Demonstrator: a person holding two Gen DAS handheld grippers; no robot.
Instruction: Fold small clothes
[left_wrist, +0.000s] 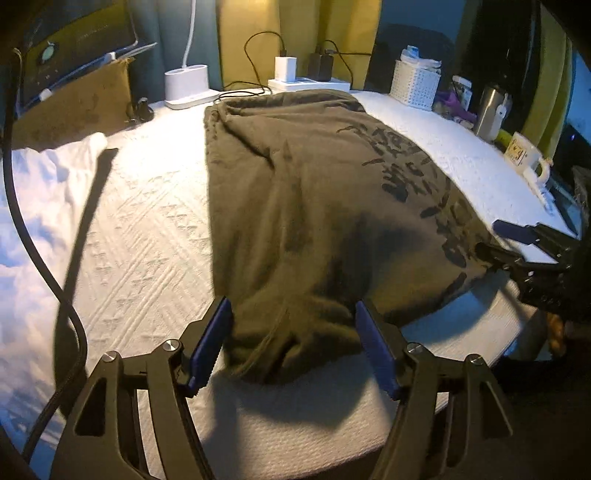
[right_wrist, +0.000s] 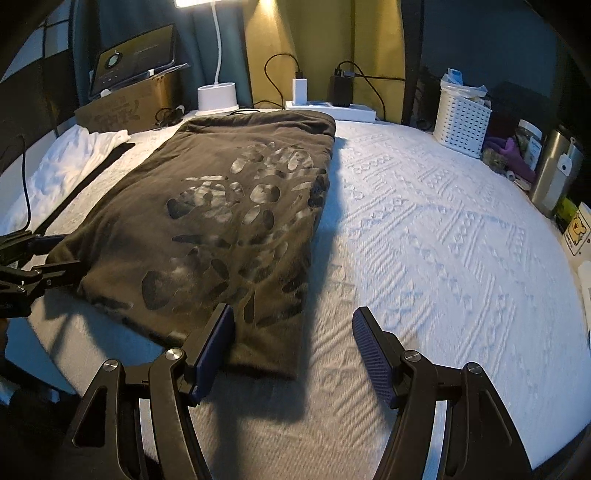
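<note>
Jaws of both grippers stand apart: left gripper (left_wrist: 293, 345) straddles the near hem of the olive shirt (left_wrist: 314, 192), unpinched; right gripper (right_wrist: 293, 354) at its near corner. Shirt lies folded on the white-covered worktop (right_wrist: 443, 240), lamp (right_wrist: 217, 96) behind.

A: Free room? 
B: Wide bare tabletop (right_wrist: 443, 229) at centre-right of the right wrist view.

A: Obstructions? 
B: Basket (right_wrist: 461, 122), steel flask (right_wrist: 554, 173) upper right; lamp base (right_wrist: 217, 96), chargers (right_wrist: 341, 90) top centre; white cloth (right_wrist: 70, 162), cable (left_wrist: 44, 258) at left.
</note>
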